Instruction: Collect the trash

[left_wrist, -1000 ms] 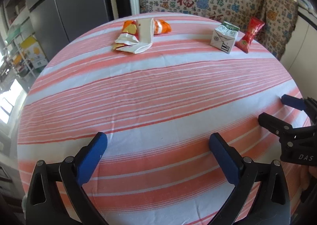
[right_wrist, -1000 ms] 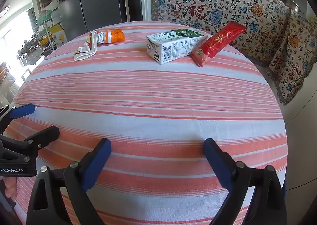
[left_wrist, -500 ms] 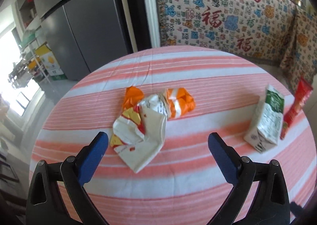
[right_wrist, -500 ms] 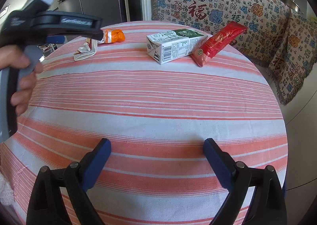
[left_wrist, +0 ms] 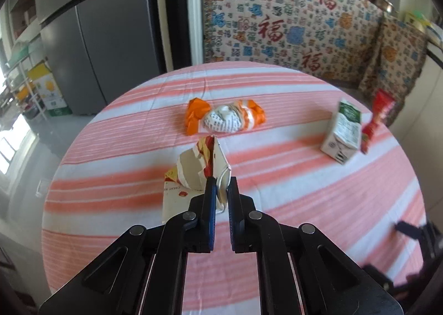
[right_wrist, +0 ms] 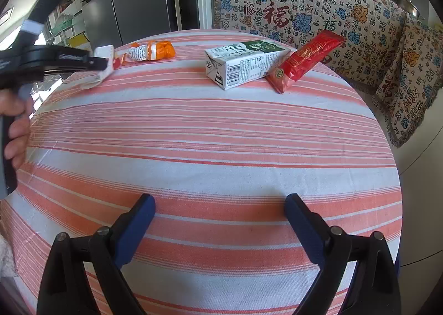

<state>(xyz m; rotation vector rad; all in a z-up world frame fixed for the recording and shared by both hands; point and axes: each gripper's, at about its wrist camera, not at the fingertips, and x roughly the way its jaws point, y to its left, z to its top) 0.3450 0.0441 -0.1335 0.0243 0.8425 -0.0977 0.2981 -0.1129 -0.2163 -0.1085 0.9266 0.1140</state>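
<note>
My left gripper (left_wrist: 221, 184) is shut on the edge of a crumpled white and red paper wrapper (left_wrist: 198, 169), lifted slightly off the striped table (left_wrist: 304, 190). The right wrist view shows that left gripper (right_wrist: 103, 63) at the far left, pinching the wrapper (right_wrist: 103, 65). Behind the wrapper lies an orange and white crumpled packet (left_wrist: 224, 118) (right_wrist: 151, 50). A white and green milk carton (left_wrist: 343, 132) (right_wrist: 246, 64) and a red snack pack (left_wrist: 376, 118) (right_wrist: 304, 58) lie side by side at the right. My right gripper (right_wrist: 220, 204) hovers open over the table's near side, nothing between its fingers.
The round table carries a pink and white striped cloth. Behind it stand a grey refrigerator (left_wrist: 91, 38) and a bench draped in patterned fabric (left_wrist: 290, 24). A person's hand (right_wrist: 13, 126) grips the left tool's handle. Shelving (left_wrist: 25, 74) is at the far left.
My left gripper travelled across the table to the wrapper, closed on its edge and raised it away from the orange packet. The right gripper has stayed still.
</note>
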